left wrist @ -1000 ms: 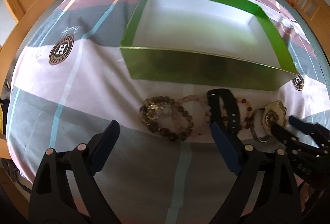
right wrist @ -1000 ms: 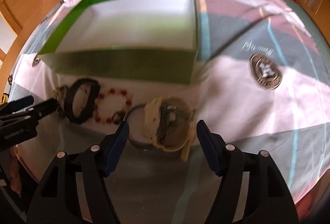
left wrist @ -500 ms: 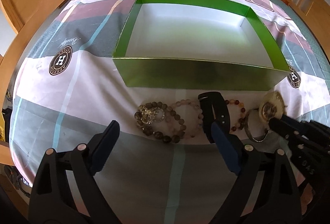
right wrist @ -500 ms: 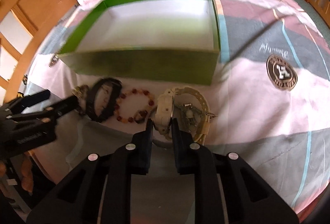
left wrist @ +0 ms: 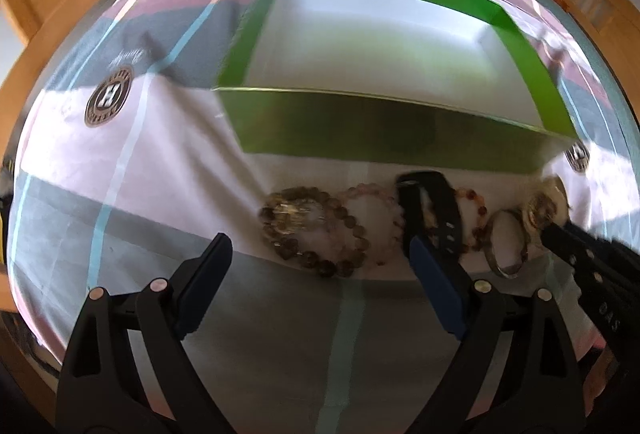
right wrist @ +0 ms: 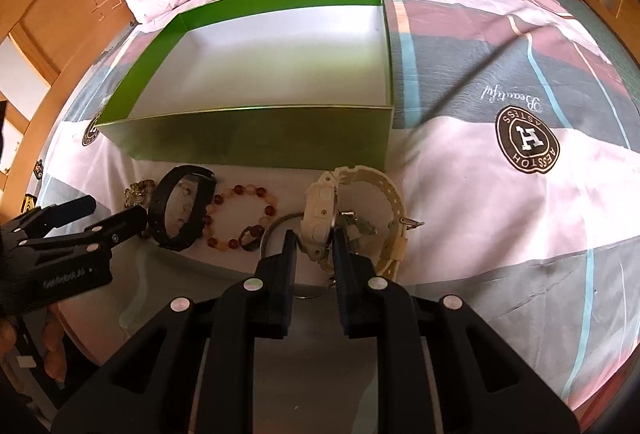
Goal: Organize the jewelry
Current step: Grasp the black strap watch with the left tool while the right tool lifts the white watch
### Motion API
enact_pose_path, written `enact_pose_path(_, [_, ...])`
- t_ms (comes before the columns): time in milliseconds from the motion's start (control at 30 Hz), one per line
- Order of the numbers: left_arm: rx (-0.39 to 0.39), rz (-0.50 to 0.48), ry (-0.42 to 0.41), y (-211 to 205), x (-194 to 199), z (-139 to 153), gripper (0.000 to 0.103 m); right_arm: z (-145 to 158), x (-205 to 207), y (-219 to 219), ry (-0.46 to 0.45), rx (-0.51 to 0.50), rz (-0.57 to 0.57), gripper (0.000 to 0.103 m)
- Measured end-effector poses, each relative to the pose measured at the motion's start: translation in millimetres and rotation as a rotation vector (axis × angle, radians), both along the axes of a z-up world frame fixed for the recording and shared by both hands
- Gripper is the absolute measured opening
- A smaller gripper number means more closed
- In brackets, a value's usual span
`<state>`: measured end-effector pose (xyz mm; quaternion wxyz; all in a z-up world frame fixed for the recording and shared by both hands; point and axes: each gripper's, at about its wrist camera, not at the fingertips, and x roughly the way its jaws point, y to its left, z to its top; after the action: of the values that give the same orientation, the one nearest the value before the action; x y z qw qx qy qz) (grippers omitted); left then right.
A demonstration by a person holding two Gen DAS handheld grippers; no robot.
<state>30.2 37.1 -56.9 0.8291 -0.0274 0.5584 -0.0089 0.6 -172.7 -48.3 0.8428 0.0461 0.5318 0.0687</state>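
"Beautiful" and an "H" crest lettered "ASTESS HOTSSEA" on the bedsheet (right wrist: 500, 194).

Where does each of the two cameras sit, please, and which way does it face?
Left wrist: rides the left hand-held gripper, angled down at the bedsheet, over the dark beaded bracelet before the green box; its own fingers stand wide apart, and the right hand-held gripper pokes in at the right.
Right wrist: rides the right hand-held gripper, angled down, its fingers clamped on the cream watch; the left hand-held gripper enters at the left.
Shared: green box, black band, amber bracelet, cream watch.
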Motion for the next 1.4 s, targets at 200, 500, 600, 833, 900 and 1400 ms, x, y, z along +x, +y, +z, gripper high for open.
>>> enact_pose_path(200, [-0.134,0.131,-0.001,27,3,2,0.091,2,-1,1,0.0,0.003,0.007,0.018])
enact_pose_path(500, [-0.016,-0.081,-0.016,-46,10,-4,0.09,7,-3,11,-0.029,-0.044,0.027,0.018])
enact_pose_path(600, [0.008,-0.074,0.025,-51,17,-17,0.049,7,-3,10,-0.027,-0.056,0.031,0.019])
enact_pose_path(833, [-0.046,0.015,0.04,-26,26,-20,0.013,8,4,-28,-0.008,-0.088,-0.113,0.035])
enact_pose_path(900, [-0.055,0.045,0.049,-19,29,-21,0.013,4,6,-45,0.019,-0.057,-0.164,0.035])
enact_pose_path(1400, [-0.031,-0.002,0.036,-26,30,-24,0.008,-19,9,-18,0.064,-0.029,-0.089,0.013])
